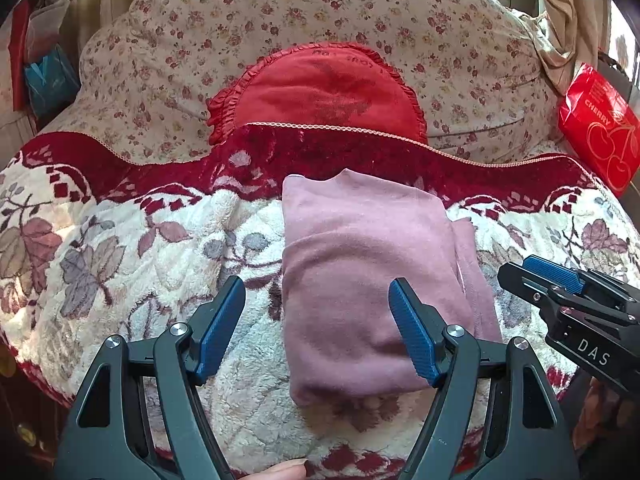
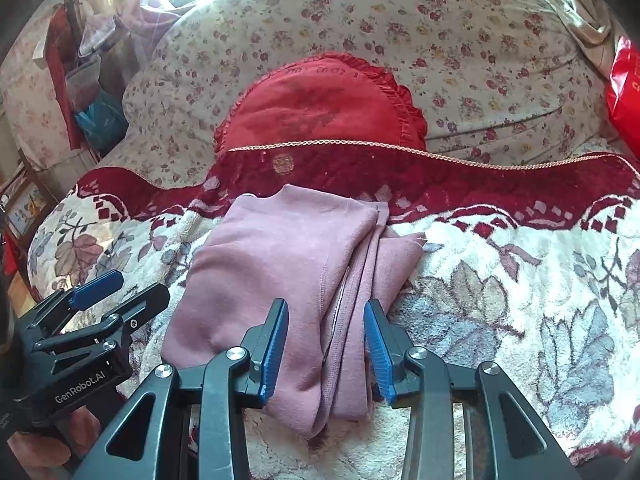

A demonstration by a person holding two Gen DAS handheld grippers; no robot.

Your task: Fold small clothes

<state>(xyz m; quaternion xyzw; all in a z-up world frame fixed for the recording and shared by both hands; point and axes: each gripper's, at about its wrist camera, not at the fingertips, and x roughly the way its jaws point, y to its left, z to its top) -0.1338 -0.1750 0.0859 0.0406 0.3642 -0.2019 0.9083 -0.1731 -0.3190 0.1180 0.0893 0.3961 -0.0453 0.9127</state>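
Note:
A folded pink garment [image 1: 360, 248] [image 2: 280, 256] lies on the plush floral blanket [image 1: 120, 240]. Its layered edges run down its right side. My left gripper [image 1: 316, 282] is open and hovers over the garment's near left part, its right pad above the cloth and its left pad above the blanket. It also shows at the left of the right wrist view as the left gripper [image 2: 138, 284]. My right gripper [image 2: 326, 304] straddles the garment's near right folded edge. Its jaws are easing apart, with cloth between them but no pad pressing on it. The right gripper [image 1: 518, 266] appears at the right edge too.
A red frilled cushion [image 1: 320, 88] leans on a floral pillow [image 1: 280, 8] behind the blanket's dark red border. A red cherry-printed bag [image 1: 596, 128] stands at the far right. A person's thumb [image 1: 288, 470] shows at the bottom. Cluttered bags hang at the far left.

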